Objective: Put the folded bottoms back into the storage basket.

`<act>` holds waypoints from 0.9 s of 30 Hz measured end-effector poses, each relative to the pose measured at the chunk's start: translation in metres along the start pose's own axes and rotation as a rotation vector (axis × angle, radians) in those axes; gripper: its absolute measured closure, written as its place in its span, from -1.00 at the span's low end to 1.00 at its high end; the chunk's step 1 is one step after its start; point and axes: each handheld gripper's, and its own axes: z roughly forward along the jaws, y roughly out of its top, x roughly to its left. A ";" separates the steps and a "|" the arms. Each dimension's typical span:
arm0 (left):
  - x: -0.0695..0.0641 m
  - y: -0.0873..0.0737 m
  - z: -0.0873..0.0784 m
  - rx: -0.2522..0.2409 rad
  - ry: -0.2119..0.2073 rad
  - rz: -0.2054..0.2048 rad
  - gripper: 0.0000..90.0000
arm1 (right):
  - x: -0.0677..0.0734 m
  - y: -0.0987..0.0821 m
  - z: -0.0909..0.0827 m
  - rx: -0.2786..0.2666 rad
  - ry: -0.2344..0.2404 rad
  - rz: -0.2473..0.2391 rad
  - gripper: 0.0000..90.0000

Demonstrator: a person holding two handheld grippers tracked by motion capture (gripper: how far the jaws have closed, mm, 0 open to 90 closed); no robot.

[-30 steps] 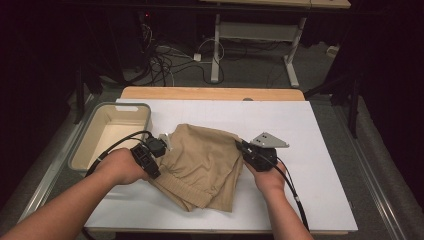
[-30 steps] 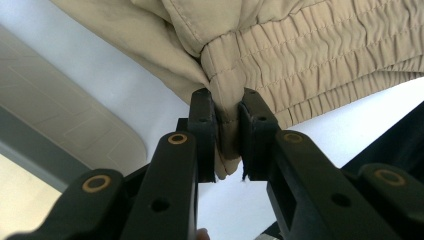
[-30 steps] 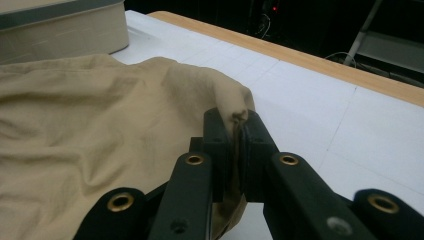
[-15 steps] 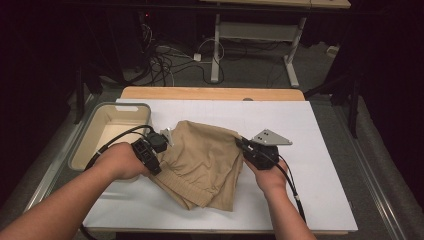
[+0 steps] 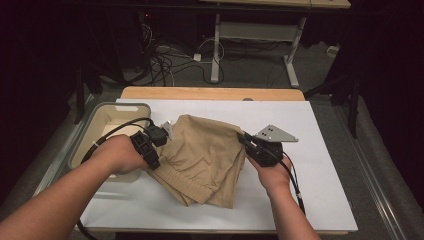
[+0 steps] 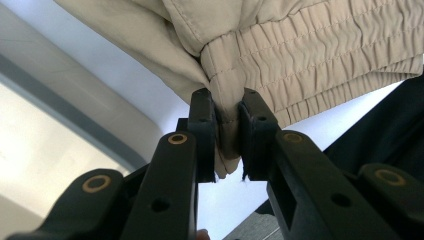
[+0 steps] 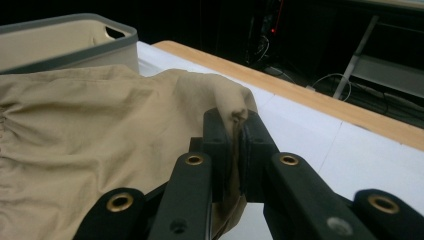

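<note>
Gripping tan shorts (image 5: pixel 207 160) at two edges, one gripper per side. Left gripper (image 6: pixel 227 137) pinching the elastic waistband, fingers (image 6: pixel 202 135) clamped tight on bunched fabric. Right gripper (image 7: pixel 235 145) pinching a hem corner on the opposite side, fingers (image 7: pixel 216 145) pressed together on cloth, nearly no gap. In the high view, left gripper (image 5: pixel 159 136) sitting at the garment's left edge just beside the beige bin (image 5: pixel 100 117), right gripper (image 5: pixel 246 139) at the garment's right edge.

Shorts lying crumpled and partly folded near the middle of the white tabletop (image 5: pixel 325 190), gripped edges raised a bit, lower part resting on the surface. Bin looking empty as far as visible.

Progress, judging: both grasps done. Remaining: lifting clear, spreading flat or folding, or maybe dropping into the bin; can't tell which goal. Fabric not yet stretched taut between grippers, wrinkles all over. Early-to-middle stage, most of the work not yet done.
</note>
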 end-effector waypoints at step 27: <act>0.042 -0.057 -0.053 0.008 0.041 -0.089 0.71 | 0.034 0.073 0.031 -0.061 0.056 -0.089 0.91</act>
